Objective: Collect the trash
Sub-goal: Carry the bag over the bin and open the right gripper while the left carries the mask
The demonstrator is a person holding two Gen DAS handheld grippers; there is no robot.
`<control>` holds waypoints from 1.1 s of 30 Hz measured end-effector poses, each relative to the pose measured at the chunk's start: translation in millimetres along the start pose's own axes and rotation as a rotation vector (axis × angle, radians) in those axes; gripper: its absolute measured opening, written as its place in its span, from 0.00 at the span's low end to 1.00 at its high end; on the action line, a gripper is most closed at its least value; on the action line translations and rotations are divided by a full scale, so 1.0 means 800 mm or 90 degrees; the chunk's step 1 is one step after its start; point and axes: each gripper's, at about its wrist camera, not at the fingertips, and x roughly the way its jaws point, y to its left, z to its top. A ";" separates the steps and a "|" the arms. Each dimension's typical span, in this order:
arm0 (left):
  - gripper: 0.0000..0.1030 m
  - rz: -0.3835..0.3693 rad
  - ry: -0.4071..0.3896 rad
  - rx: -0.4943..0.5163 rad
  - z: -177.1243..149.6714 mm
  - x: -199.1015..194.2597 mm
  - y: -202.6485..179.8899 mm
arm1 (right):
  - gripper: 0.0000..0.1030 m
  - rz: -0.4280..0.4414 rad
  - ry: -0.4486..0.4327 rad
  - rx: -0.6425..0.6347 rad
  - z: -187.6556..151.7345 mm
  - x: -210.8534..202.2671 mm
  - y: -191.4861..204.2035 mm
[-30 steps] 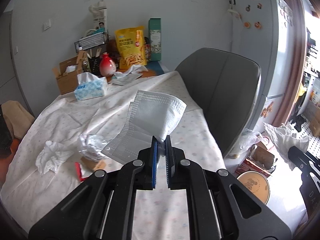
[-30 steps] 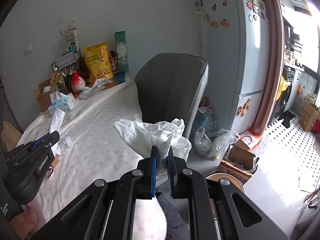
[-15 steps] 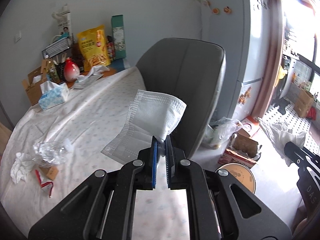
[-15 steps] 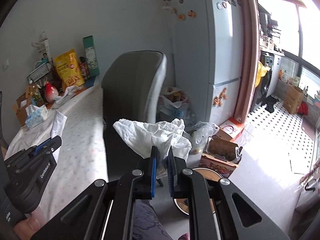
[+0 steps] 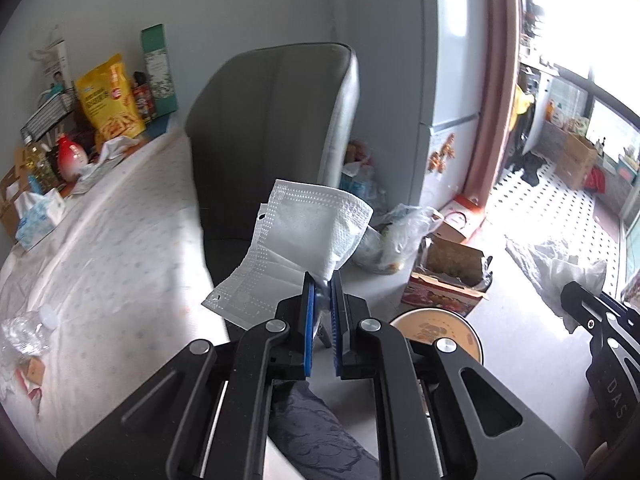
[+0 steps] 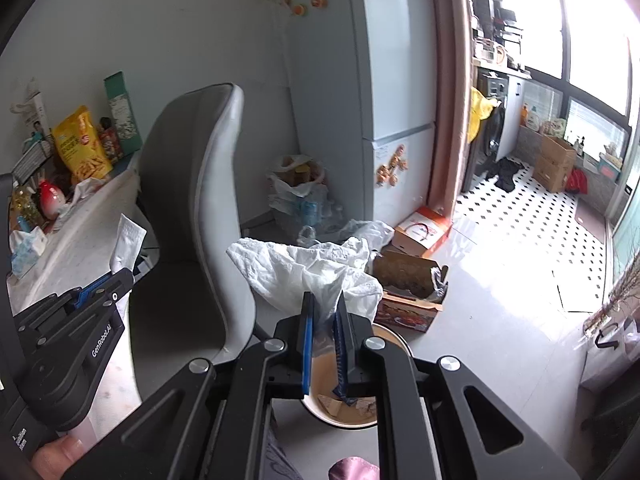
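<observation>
The right gripper [image 6: 325,312] is standing clamped on a crumpled white plastic bag [image 6: 316,270], which is billowing up and away from the blue pads. Directly beneath and just ahead of those pads, low on the floor, a round tan trash bin [image 6: 352,412] is sitting with its mouth facing up and scraps of paper showing inside. That is the relation the drop turns on: the bin's opening is lying almost straight below the right-hand load, so letting go should carry the bag down into it, though a light bag may drift toward the near rim.

The left gripper [image 5: 322,292] is pinching a flat white face mask [image 5: 304,236] by one corner, jaws nearly together, with the mask fanning out up and to the left. From this claw the same trash bin [image 5: 440,332] is lying lower and off to the right, half hidden behind the right finger, so the left hand probably needs to travel rightward before releasing. The right hand is judged the nearer of the two.

More litter, a crushed plastic bottle [image 5: 24,332], is lying on the clothed table [image 5: 120,248] at far left.
</observation>
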 end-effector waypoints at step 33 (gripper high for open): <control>0.08 -0.018 0.084 0.035 -0.003 0.090 -0.049 | 0.43 -0.034 0.081 0.037 -0.010 0.132 -0.051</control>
